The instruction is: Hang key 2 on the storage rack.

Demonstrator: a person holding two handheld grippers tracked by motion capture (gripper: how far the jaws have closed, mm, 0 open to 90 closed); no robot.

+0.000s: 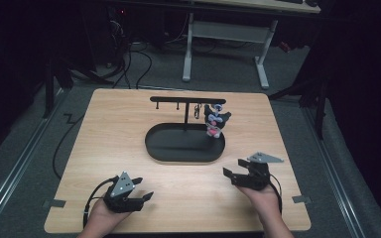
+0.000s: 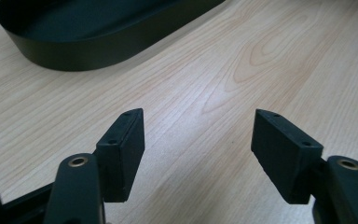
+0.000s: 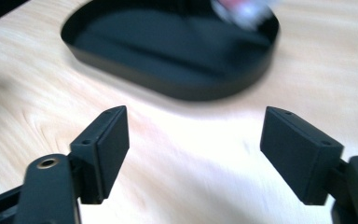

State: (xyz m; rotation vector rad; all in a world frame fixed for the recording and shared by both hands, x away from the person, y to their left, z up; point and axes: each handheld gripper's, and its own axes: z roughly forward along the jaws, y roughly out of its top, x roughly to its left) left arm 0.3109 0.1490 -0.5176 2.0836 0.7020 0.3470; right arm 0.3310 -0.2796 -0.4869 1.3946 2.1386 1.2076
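Observation:
A black oval tray (image 1: 151, 148) sits in the middle of the wooden table and carries a black T-shaped hanger stand (image 1: 186, 99). A small black, white and pink toy figure (image 1: 214, 121) hangs from the right end of its bar, with a metal ring (image 1: 197, 111) beside it. My left gripper (image 1: 143, 189) rests near the front left edge, open, with bare wood between its jaws (image 2: 198, 140) and the tray wall (image 2: 98, 53) ahead. My right gripper (image 1: 234, 167) is at the front right, open and holding nothing (image 3: 196, 140). It faces the tray (image 3: 191, 86) and the blurred figure (image 3: 242, 7).
The wooden table (image 1: 104, 124) ends close behind both hands. A white-legged desk (image 1: 263, 59) and loose cables (image 1: 129, 59) stand on the floor beyond the far edge. Small tape pieces (image 1: 301, 199) mark the front corners.

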